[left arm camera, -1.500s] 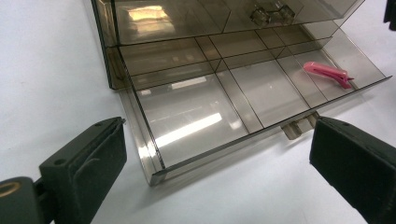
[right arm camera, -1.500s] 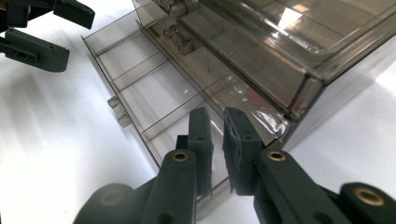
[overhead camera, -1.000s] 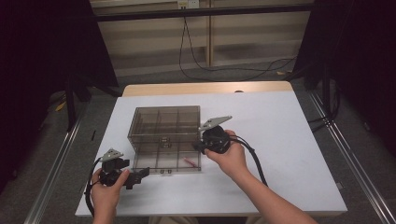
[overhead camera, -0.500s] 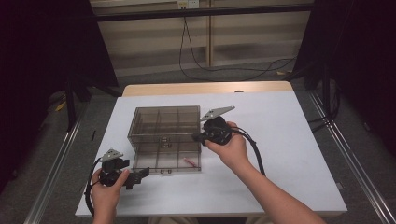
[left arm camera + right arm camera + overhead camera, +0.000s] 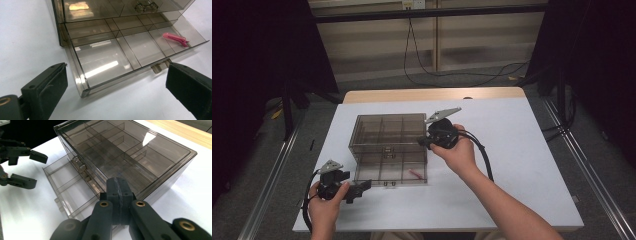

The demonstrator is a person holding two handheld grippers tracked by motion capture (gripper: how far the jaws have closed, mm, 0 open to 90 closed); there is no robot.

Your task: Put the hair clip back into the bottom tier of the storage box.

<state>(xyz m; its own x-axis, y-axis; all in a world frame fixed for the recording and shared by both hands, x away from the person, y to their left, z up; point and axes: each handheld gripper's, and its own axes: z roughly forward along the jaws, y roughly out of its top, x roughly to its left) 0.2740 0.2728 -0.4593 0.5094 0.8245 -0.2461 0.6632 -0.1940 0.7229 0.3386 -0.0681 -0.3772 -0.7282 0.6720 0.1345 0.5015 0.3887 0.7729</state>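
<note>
Drawer box [image 5: 388,147] sits mid-frame on your white table [image 5: 522,165], dark curtains around; one pink clip [image 5: 175,39]; left gripper [image 5: 362,188] wide, right gripper [image 5: 117,187] closed empty.

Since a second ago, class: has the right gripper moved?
Yes. The right gripper has shifted slightly up the high view along the drawer box's right edge.

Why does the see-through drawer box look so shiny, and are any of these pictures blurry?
Left gripper view: overhead lamps glare as bright streaks on the open drawer floor; the pink clip stays sharp. Right gripper view: glare on the box top, and the shut right gripper up close looks soft. High view: table evenly lit, surroundings dark.
</note>
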